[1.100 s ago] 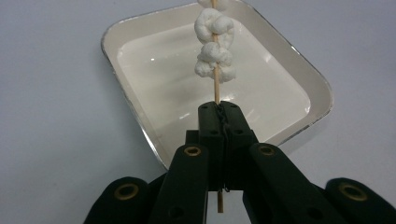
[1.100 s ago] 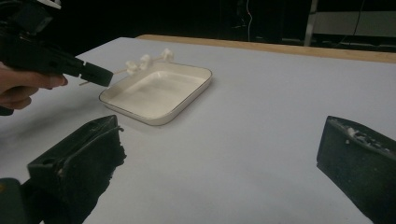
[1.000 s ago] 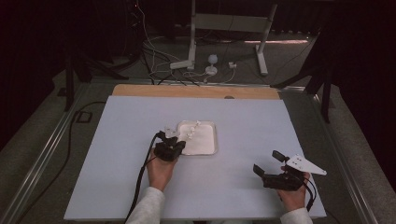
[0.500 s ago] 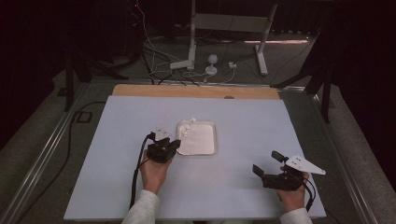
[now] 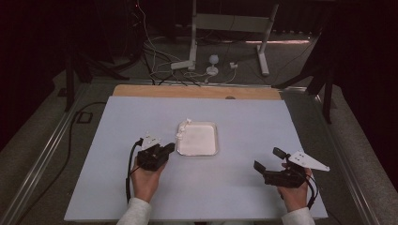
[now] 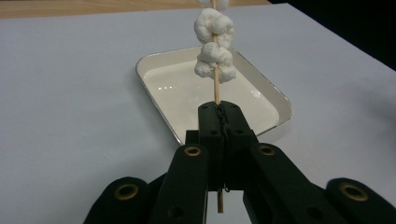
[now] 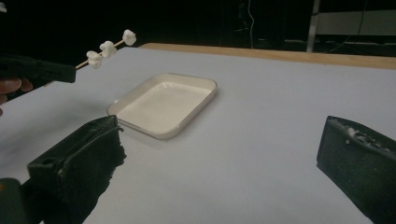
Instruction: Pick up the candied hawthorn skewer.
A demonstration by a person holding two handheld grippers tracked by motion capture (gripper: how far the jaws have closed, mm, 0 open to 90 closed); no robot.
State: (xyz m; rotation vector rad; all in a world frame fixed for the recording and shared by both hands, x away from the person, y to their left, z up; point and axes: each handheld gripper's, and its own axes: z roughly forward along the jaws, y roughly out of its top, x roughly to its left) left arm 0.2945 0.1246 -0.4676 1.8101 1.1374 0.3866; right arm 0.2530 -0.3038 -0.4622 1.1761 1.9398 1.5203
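Observation:
My left gripper (image 5: 165, 149) (image 6: 223, 114) is shut on a thin wooden skewer (image 6: 216, 86) that carries three white puffed lumps (image 6: 214, 44), pointing up and away over the near left edge of a white tray (image 5: 199, 139) (image 6: 205, 91). In the right gripper view the skewer (image 7: 105, 49) slants above the tray (image 7: 163, 105), whose inside is bare. My right gripper (image 5: 268, 159) (image 7: 224, 154) stands open near the table's front right, nothing between its fingers, well apart from the tray.
The tray sits mid-table on a pale blue-grey sheet (image 5: 117, 122), with a wooden strip (image 5: 187, 91) along the far edge. Beyond the table, stand legs (image 5: 195, 42) and cables (image 5: 211, 70) lie on the dark floor.
My left gripper has drawn back toward the near left, lifting the skewer away from the tray's left side. The right gripper has stayed in place.

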